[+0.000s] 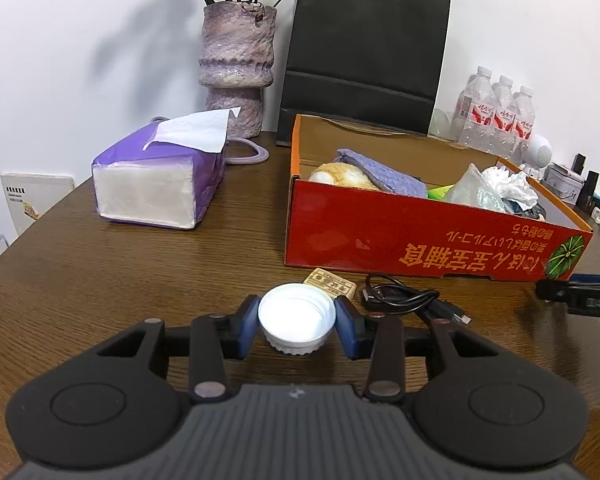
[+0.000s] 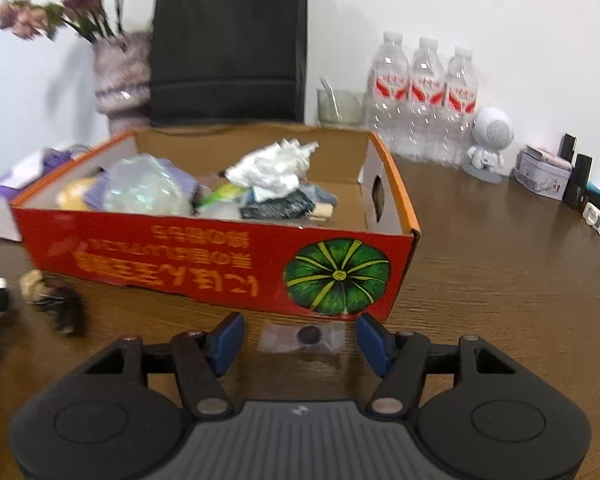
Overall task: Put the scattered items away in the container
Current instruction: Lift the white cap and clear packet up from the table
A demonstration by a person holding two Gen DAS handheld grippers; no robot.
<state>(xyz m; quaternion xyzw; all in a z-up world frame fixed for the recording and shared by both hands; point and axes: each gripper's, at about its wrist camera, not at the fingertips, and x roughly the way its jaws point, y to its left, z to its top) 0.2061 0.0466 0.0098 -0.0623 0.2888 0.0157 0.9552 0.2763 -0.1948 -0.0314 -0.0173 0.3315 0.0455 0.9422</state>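
Left wrist: cable (image 1: 410, 298) beside red box (image 1: 400, 236)

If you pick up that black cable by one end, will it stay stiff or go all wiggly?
Probably wiggly. The black cable lies in loose loops on the table, so it looks floppy and would likely dangle and uncoil. It is thin, so probably light. Its plug end might drag behind.

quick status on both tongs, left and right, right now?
Left tongs: shut on the white bottle cap.
Right tongs: open, holding nothing; a small clear packet lies on the table between them.
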